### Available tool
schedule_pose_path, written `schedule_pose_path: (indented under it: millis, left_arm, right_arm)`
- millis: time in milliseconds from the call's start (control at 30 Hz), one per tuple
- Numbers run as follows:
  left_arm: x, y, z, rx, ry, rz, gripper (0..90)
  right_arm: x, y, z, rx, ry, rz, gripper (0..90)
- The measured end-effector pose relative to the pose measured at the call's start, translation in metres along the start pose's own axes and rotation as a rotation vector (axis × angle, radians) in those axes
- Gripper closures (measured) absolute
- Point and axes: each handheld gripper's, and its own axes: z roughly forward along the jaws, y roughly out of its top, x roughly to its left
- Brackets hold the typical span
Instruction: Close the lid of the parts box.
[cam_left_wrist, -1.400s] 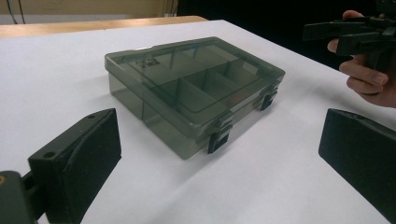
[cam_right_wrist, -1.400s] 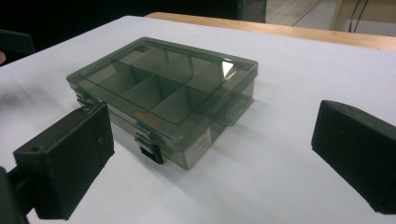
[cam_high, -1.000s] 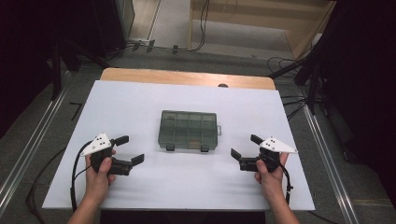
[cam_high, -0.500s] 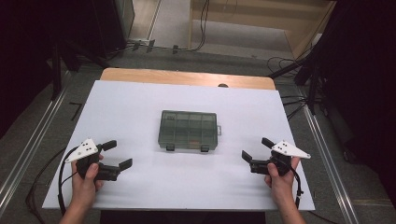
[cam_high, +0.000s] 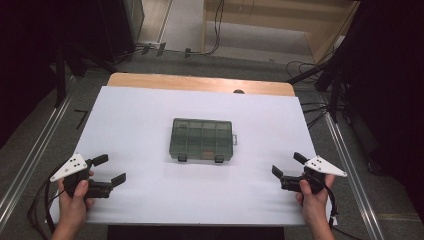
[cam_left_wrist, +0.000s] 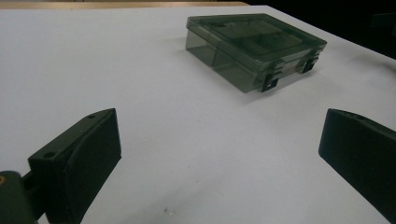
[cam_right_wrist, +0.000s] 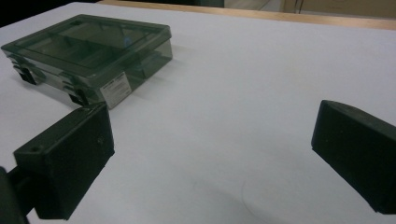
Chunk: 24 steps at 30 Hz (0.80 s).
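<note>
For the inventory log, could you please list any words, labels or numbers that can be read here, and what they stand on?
No text reads clearly.
White sticker on the end wall of the compartment box: it carries print, too small and blurred to read.
Box lid, latches and white table cover: no writing.

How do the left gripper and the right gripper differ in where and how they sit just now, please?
The left gripper sits near the table's left front corner; the right gripper sits near its right front edge. Left jaws point right toward the box, right jaws point left. Both are open, empty, and clear of the box.
</note>
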Motion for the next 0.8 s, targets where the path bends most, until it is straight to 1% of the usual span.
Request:
schedule_pose_path:
  millis: [100, 200, 267, 367, 467, 500, 633, 733, 800]
  left_arm:
    - [0.005, -0.002, -0.007, 0.004, 0.016, -0.005, 0.0]
    - [0.009, -0.006, -0.013, 0.004, 0.028, -0.015, 0.0]
    - [0.011, -0.007, -0.016, 0.009, 0.035, -0.014, 0.0]
    - [0.014, -0.009, -0.019, 0.02, 0.052, -0.013, 0.0]
    - [0.016, -0.009, -0.022, 0.009, 0.065, -0.027, 0.0]
    - [0.016, -0.009, -0.023, 0.007, 0.066, -0.03, 0.0]
    - [0.015, -0.007, -0.025, 0.011, 0.072, -0.01, 0.0]
    - [0.017, -0.007, -0.025, 0.0, 0.067, -0.022, 0.0]
    - [0.016, -0.007, -0.025, 0.002, 0.061, -0.019, 0.0]
  right_arm:
    - [-0.006, -0.003, -0.006, -0.002, -0.018, -0.003, 0.0]
    - [-0.012, -0.006, -0.012, -0.001, -0.032, 0.009, 0.0]
    - [-0.015, -0.007, -0.016, -0.004, -0.042, 0.016, 0.0]
    - [-0.02, -0.009, -0.021, -0.008, -0.046, 0.022, 0.0]
    - [-0.023, -0.009, -0.024, -0.014, -0.049, 0.022, 0.0]
    - [-0.023, -0.009, -0.025, -0.019, -0.05, 0.023, 0.0]
    - [-0.022, -0.009, -0.027, -0.02, -0.053, 0.01, 0.0]
    - [-0.024, -0.01, -0.026, -0.018, -0.049, 0.021, 0.0]
    - [-0.024, -0.01, -0.025, -0.016, -0.05, 0.017, 0.0]
